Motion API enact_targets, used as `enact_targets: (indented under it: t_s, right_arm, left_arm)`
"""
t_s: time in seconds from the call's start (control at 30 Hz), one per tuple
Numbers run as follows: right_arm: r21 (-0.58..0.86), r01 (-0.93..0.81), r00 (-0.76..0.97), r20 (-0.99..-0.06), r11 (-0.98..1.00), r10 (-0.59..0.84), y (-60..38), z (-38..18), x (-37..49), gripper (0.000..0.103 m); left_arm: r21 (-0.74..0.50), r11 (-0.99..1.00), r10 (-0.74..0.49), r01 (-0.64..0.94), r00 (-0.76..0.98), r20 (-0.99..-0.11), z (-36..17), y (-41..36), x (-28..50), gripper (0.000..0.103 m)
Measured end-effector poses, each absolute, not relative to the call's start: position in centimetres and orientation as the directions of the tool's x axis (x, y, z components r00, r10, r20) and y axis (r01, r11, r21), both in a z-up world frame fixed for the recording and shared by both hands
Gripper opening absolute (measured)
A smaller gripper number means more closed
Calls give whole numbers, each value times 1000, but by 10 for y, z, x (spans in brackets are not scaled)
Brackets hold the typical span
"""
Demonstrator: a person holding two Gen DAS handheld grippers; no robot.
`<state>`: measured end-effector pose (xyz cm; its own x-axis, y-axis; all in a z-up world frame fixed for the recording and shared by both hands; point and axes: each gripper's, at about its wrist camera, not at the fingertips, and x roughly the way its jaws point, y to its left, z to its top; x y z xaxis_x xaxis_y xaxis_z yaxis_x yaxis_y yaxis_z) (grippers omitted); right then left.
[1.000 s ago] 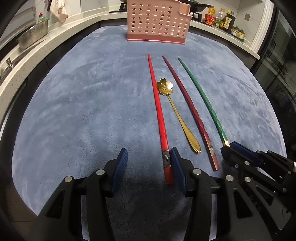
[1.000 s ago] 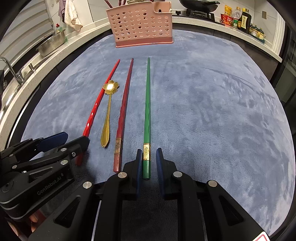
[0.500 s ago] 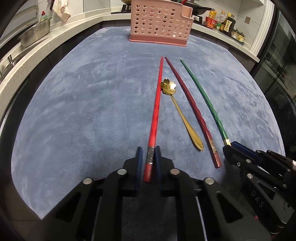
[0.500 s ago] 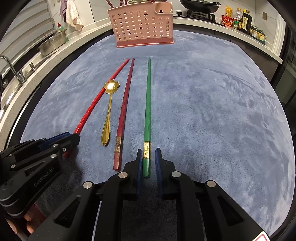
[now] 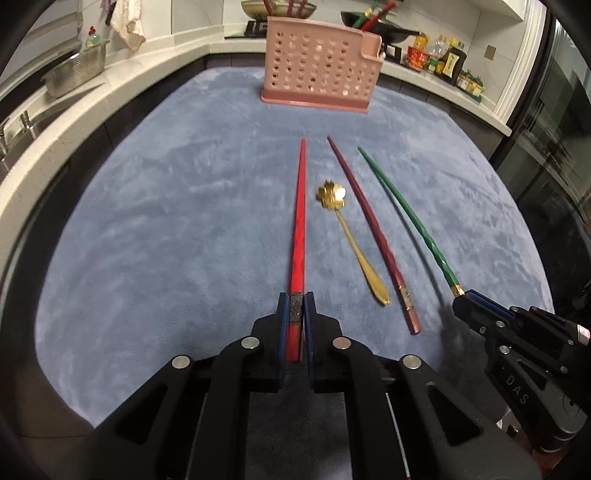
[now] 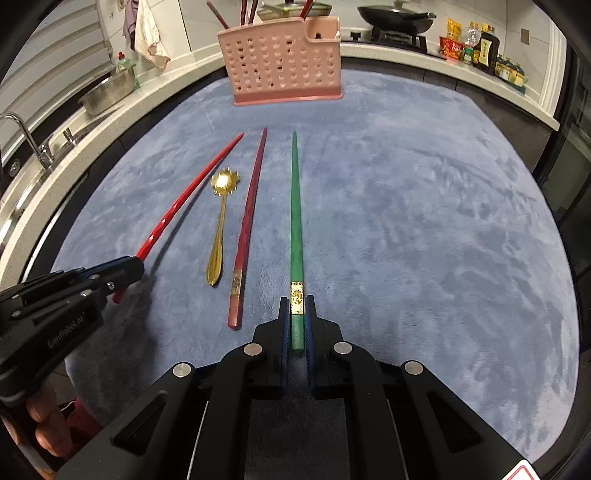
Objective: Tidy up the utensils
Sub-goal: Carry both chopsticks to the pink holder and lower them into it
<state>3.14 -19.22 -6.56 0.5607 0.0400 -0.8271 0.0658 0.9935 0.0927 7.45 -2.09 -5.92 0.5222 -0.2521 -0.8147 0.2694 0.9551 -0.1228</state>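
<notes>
**Currently: both tongs clamped on chopsticks, holder stands clear ahead**

Left tongs (image 5: 295, 325) pinch the thick end of the red chopstick (image 5: 300, 221); its tip points toward the pink perforated holder (image 5: 317, 74). Right tongs (image 6: 296, 325) have just been closing and now pinch the thick end of the green chopstick (image 6: 295, 206) at its gold band.

Between the two held sticks, loose on the blue-grey mat (image 5: 166, 221) covering the table: gold flower-bowl spoon (image 5: 351, 243) and dark red chopstick (image 5: 373, 236), near each other, not touching. Nothing lies between the stick tips and the holder.

Holder stands upright at the far edge of the mat, well apart from the sticks. Several reddish sticks poke out of its top in the right wrist view; which compartment, cannot tell.

Around: sink with tap (image 6: 22, 133) and metal bowl (image 6: 107, 92) on the left, black wok (image 6: 395, 16) and bottles (image 6: 476, 44) behind.
</notes>
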Motion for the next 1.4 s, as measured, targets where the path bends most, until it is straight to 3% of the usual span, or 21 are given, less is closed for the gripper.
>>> enact_targets:
  t_s: [0.27, 0.73, 1.4]
  right_arm:
    - [104, 87, 631, -775, 991, 26, -203, -26, 27, 8]
    - [135, 140, 738, -675, 981, -12, -235, 53, 33, 8]
    - [231, 113, 867, -498, 966, 18, -267, 172, 114, 8]
  left_arm:
    - [-52, 967, -193, 248, 591, -783, -22, -18, 75, 7]
    - [-59, 972, -204, 229, 688, -696, 59, -7, 99, 7]
    - [-44, 962, -247, 270, 787, -565, 177, -38, 188, 7]
